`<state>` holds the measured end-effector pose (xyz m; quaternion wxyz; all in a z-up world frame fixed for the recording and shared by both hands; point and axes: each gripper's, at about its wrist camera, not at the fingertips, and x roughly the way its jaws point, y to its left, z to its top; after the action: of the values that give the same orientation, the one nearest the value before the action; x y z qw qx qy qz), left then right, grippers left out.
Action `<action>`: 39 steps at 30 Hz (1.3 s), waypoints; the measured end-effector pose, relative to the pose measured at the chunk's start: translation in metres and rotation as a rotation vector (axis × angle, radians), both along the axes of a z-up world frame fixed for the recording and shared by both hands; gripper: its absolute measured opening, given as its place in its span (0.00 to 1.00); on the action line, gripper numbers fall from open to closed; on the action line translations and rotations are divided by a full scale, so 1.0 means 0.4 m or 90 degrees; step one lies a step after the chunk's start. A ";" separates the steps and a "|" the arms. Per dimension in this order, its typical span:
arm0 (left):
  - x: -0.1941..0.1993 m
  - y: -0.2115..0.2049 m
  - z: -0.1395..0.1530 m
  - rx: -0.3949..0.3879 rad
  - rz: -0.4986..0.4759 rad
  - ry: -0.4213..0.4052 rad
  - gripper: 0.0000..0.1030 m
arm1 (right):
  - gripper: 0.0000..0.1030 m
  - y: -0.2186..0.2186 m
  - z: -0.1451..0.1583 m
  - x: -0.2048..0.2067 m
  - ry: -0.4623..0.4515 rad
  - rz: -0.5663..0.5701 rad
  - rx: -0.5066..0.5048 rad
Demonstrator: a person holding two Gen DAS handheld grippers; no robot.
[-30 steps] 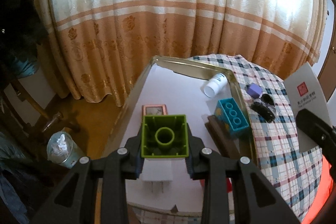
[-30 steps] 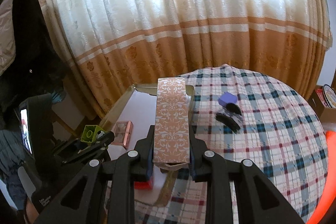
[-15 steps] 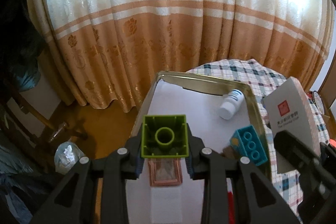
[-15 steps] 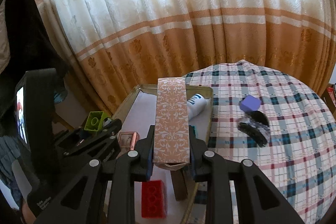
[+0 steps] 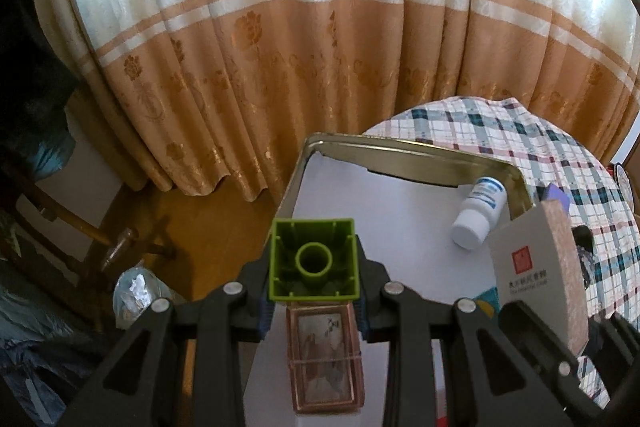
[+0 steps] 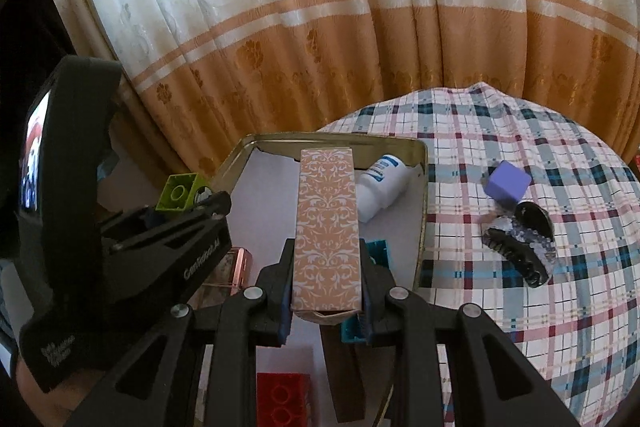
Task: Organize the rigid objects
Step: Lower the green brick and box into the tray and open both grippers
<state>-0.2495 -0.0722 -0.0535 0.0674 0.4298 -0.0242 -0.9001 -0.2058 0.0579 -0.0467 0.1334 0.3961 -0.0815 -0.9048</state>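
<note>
Overhead, the right gripper (image 6: 326, 279) pinches a tall patterned carton (image 6: 327, 231), its long axis pointing away over the metal tray (image 6: 420, 211), while the left gripper (image 5: 314, 277) clamps a green plastic brick (image 5: 313, 259) hollow side up; below lie a white pill bottle (image 5: 478, 213), a copper-rimmed case (image 5: 325, 359), a red brick (image 6: 282, 401); on the plaid cloth (image 6: 520, 131) sit a purple cube (image 6: 509, 183) and a black hair claw (image 6: 518, 251)

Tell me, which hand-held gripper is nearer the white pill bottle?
Right, probably. The right hand-held gripper holds its patterned box beside the white pill bottle; the left hand-held gripper sits farther left.
</note>
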 end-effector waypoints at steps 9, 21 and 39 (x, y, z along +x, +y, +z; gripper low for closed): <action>-0.040 -0.010 -0.016 0.004 0.007 -0.024 0.30 | 0.28 0.001 -0.032 -0.027 -0.023 0.057 -0.075; 0.042 0.030 0.070 -0.019 -0.007 0.060 0.99 | 0.74 0.086 0.009 0.082 0.037 0.033 -0.123; 0.255 0.155 0.059 0.009 -0.053 0.120 0.99 | 0.77 0.283 0.024 0.286 0.160 -0.212 0.028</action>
<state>-0.1475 -0.0103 -0.0300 0.0291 0.3425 -0.0289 -0.9386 -0.0912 0.1710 -0.0371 -0.0176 0.2639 -0.1086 -0.9582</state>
